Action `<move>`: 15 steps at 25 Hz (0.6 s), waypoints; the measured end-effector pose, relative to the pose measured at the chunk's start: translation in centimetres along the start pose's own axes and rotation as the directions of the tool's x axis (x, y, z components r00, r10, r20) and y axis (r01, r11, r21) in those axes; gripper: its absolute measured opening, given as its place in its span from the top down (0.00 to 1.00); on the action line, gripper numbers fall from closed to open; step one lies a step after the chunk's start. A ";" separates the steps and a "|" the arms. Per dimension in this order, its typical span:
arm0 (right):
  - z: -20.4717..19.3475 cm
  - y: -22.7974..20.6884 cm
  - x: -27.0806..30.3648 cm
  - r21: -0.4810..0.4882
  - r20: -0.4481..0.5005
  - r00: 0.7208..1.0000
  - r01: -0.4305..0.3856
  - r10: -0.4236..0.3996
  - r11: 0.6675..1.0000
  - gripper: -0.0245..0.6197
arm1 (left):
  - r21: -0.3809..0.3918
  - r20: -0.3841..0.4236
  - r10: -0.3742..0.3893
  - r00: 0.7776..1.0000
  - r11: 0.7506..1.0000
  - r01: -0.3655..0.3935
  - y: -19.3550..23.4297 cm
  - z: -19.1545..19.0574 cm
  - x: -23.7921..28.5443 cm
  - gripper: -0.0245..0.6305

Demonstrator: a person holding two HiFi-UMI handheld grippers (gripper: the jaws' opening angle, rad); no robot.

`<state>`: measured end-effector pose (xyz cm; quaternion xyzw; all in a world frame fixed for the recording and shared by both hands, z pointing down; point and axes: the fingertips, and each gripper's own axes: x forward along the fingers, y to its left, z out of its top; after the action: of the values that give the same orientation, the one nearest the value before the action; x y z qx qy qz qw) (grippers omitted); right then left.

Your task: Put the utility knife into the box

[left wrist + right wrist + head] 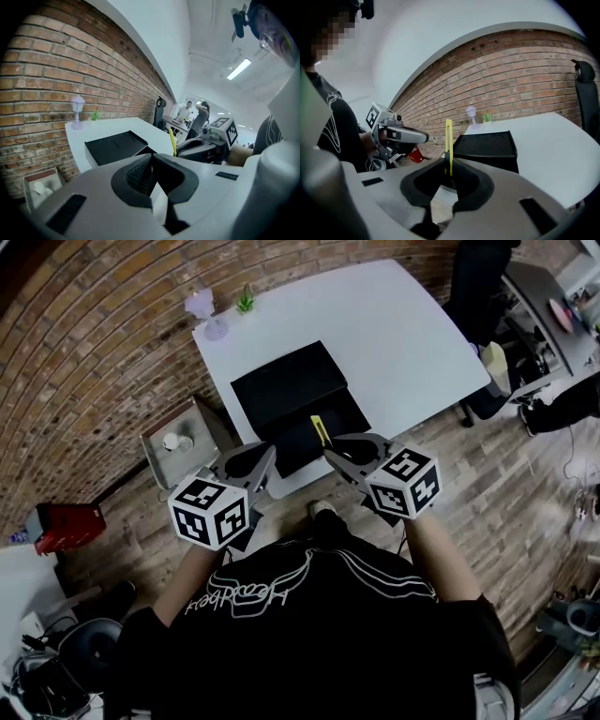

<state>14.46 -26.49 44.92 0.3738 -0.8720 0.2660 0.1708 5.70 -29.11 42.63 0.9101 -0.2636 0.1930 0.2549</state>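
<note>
A slim yellow utility knife (448,140) stands upright between the pads of my right gripper (450,171), which is shut on it. From the head view the knife (319,430) hovers over the near end of an open black box (292,382) on the white table (403,334). My left gripper (265,461) hangs just left of the box's near edge, off the table, its jaws together with nothing between them. The left gripper view shows the box (115,145), the knife (172,140) and the right gripper (201,145) beyond my left gripper (152,174).
A purple lamp (208,310) and a small green plant (246,301) stand at the table's far corner by the brick wall. A grey bin (178,442) with white cups sits left of the table, a red box (67,524) on the floor. An office chair (478,287) is at the right.
</note>
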 end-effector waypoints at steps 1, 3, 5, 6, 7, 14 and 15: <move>0.0 -0.5 0.6 -0.014 -0.025 1.000 -0.018 0.018 1.000 0.87 | -0.013 0.006 0.016 1.000 1.000 -0.016 0.3 0.2 0.2 0.91; -0.1 -1.5 1.8 -0.044 -0.077 0.996 -0.052 0.048 0.998 0.87 | -0.036 0.017 0.046 0.999 0.998 -0.045 0.9 0.4 0.5 0.91; -0.4 -2.2 2.9 -0.085 -0.136 0.988 -0.080 0.068 0.993 0.87 | -0.055 0.028 0.075 0.997 0.996 -0.073 1.4 0.6 0.7 0.91; -0.7 -2.5 3.4 -0.106 -0.166 0.983 -0.093 0.075 0.990 0.87 | -0.066 0.033 0.091 0.995 0.994 -0.089 1.6 0.6 0.7 0.91; -1.1 -2.8 4.0 -0.126 -0.197 0.977 -0.106 0.080 0.986 0.87 | -0.077 0.040 0.109 0.993 0.991 -0.106 1.8 0.5 0.6 0.91; -4.6 -4.2 8.5 -0.278 -0.422 0.904 -0.203 0.071 0.939 0.87 | -0.162 0.090 0.234 0.968 0.963 -0.217 4.2 0.0 -1.0 0.91; -5.1 -4.6 9.0 -0.309 -0.452 0.890 -0.215 0.056 0.926 0.87 | -0.172 0.098 0.250 0.963 0.958 -0.231 4.5 -0.1 -1.3 0.91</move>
<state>12.37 -31.16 55.05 0.2055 -0.8691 0.1944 0.4059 2.05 -31.91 43.71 0.8578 -0.4016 0.1465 0.2853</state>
